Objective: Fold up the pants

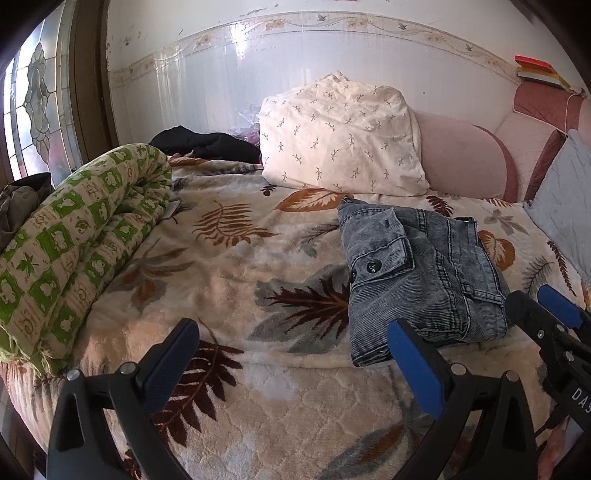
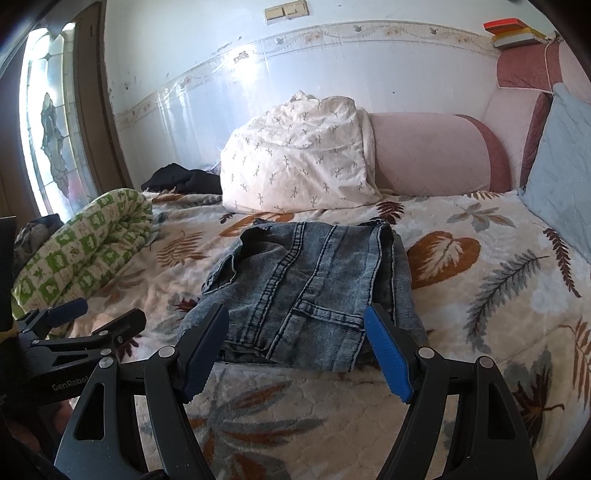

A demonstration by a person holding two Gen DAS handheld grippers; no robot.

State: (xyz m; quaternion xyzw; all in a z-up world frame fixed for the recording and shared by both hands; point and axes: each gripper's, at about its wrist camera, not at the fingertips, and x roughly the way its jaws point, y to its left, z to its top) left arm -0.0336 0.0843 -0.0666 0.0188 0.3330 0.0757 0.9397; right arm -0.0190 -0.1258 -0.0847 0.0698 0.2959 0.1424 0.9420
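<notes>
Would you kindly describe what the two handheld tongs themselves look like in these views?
Both are alike. The left tongs and right tongs have black, angular plastic arms with triangular cut-outs and silver round pivot screws. Each finger carries a blue, flat pad with a serrated edge. White lettering marks the bodies: "GenRobot", partly cut off, on the left one and "DAS" on the right. No cables or sleeves are clearly visible.

We see a leaf-patterned blanket (image 1: pixel 236 280) covering the bed, with a rolled green-and-cream quilt (image 1: pixel 74 240) lying along its left edge. A white pillow with small sprigs (image 1: pixel 340 136) leans against a pink headboard (image 1: pixel 461 155). A dark garment (image 1: pixel 203 142) sits beside the pillow, near the tiled wall (image 1: pixel 221 74). Stacked books (image 2: pixel 511 33) rest on the headboard top, and a pale blue cushion (image 2: pixel 561 162) stands at right
</notes>
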